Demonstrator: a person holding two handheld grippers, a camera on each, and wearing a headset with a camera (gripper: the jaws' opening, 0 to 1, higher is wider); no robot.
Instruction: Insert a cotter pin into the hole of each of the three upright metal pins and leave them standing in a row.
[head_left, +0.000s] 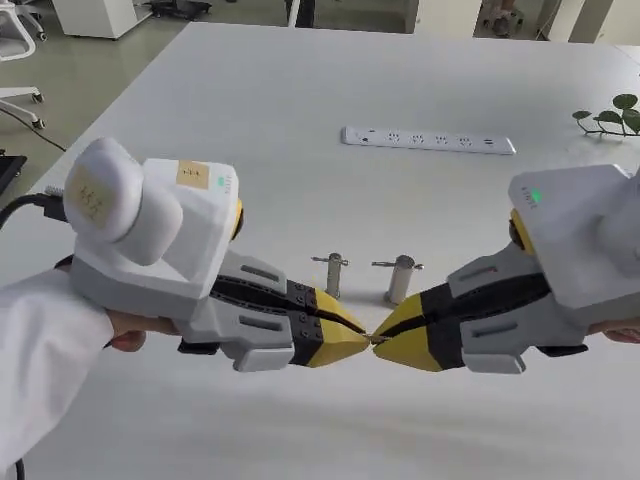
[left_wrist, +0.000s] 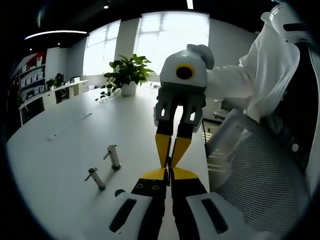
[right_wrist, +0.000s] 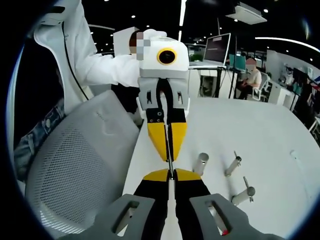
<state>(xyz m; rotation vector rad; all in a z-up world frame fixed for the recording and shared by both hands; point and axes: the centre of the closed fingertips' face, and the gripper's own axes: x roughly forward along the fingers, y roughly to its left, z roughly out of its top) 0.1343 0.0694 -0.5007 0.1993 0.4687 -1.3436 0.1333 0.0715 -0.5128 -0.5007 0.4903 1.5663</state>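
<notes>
My left gripper (head_left: 362, 334) and right gripper (head_left: 386, 338) meet tip to tip just above the white table, both shut on one thin cotter pin (right_wrist: 170, 166) held between them. Behind the tips stand two upright metal pins (head_left: 334, 276) (head_left: 400, 279), each with a cotter pin through its top. The right gripper view shows a third metal pin (right_wrist: 201, 163) beside the left gripper's yellow fingers (right_wrist: 161, 140), and I see no cotter pin in it. The left gripper view shows the two fitted pins (left_wrist: 95, 178) (left_wrist: 114, 156) to the left of my jaws.
A white power strip (head_left: 428, 140) lies across the far middle of the table (head_left: 250, 120). Plant leaves (head_left: 610, 115) reach in at the right edge. A grey mesh chair (right_wrist: 75, 165) stands at the table's near edge, next to the person's white sleeve (head_left: 40, 350).
</notes>
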